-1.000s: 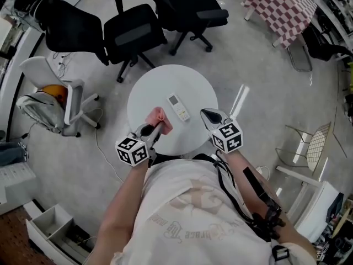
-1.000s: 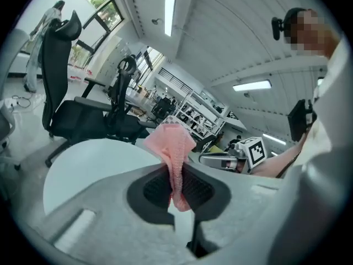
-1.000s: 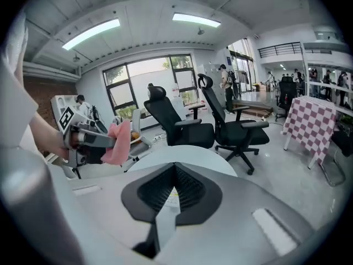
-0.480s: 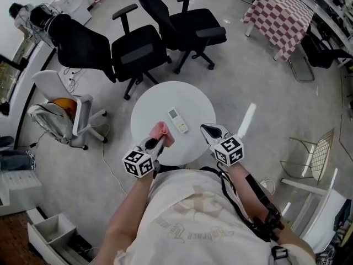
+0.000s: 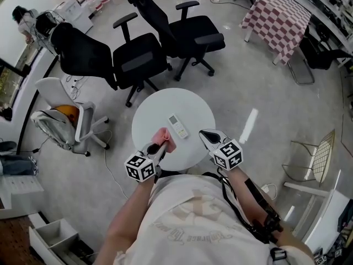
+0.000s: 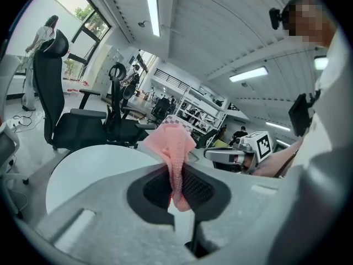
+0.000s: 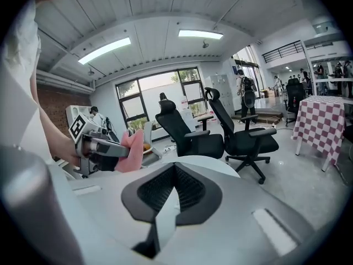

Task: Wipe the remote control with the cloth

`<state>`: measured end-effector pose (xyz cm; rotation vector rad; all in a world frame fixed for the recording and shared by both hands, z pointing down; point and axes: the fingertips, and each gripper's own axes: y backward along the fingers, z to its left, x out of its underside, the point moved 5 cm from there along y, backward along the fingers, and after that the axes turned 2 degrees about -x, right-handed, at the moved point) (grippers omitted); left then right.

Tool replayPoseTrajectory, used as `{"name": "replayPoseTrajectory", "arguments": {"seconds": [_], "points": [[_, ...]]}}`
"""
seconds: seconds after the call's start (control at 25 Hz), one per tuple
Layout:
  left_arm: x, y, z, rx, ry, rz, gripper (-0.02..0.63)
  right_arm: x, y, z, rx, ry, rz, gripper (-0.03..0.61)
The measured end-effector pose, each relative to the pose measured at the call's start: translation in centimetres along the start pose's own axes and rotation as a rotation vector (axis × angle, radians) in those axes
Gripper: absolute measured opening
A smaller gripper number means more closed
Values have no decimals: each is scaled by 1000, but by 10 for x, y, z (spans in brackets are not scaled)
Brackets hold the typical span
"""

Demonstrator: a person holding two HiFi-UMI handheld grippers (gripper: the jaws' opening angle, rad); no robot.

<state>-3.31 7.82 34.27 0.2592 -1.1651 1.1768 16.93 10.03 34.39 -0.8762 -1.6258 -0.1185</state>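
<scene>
A small white remote control (image 5: pixel 177 126) lies near the middle of the round white table (image 5: pixel 151 112). My left gripper (image 5: pixel 160 147) is shut on a pink cloth (image 5: pixel 164 138) over the table's near left edge; the cloth (image 6: pixel 172 148) bunches up from between the jaws and also shows in the right gripper view as a pink cloth (image 7: pixel 130 151). My right gripper (image 5: pixel 205 134) hovers at the table's near right edge, right of the remote, shut with nothing between its jaws (image 7: pixel 172 191). The remote is hidden in both gripper views.
Two black office chairs (image 5: pixel 138 62) (image 5: pixel 190 29) stand behind the table, a white chair (image 5: pixel 63 117) to its left. A checked tablecloth table (image 5: pixel 281 15) stands far right. A wire chair (image 5: pixel 311 153) is at the right. A storage box (image 5: pixel 52 239) sits on the floor lower left.
Both grippers have risen a little and sit slightly nearer the table's front edge in the head view. The pink cloth stays clamped in the left gripper. The remote has not moved on the table.
</scene>
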Motion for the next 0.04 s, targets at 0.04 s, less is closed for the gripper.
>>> {"name": "replayPoseTrajectory", "arguments": {"seconds": [0.04], "points": [[0,0,-2,0,-3,-1,20,-1,1,1,-2,3,-4,6]]}}
